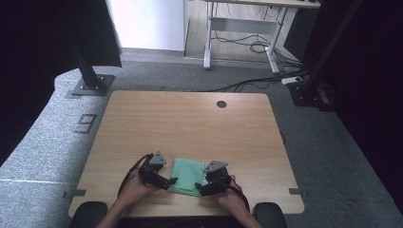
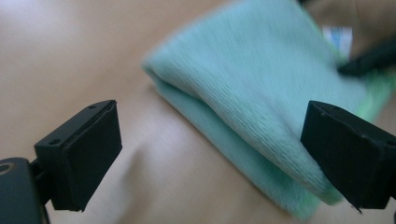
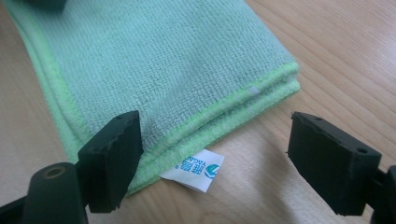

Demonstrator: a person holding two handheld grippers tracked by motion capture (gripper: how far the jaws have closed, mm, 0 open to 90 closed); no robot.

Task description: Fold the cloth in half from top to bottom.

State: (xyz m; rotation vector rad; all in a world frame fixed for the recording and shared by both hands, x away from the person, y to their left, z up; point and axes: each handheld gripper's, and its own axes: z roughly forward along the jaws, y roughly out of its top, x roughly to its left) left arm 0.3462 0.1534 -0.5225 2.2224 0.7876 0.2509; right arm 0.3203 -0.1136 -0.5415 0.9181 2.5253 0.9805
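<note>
A folded green cloth [image 1: 187, 175] lies flat near the front edge of the wooden table [image 1: 190, 123]. My left gripper [image 1: 170, 182] is at the cloth's left edge, open, its jaws straddling the folded edge of the cloth [image 2: 243, 93]. My right gripper [image 1: 201, 190] is at the cloth's front right corner, open. In the right gripper view the cloth [image 3: 154, 60] shows stacked hemmed edges and a white label [image 3: 194, 170] sticking out between the jaws. Neither gripper holds anything.
A round cable hole [image 1: 221, 104] sits at the table's far edge. Black stand bases [image 1: 90, 85] rest on the grey carpet at the back left and right. A desk frame [image 1: 242, 42] with cables stands beyond the table.
</note>
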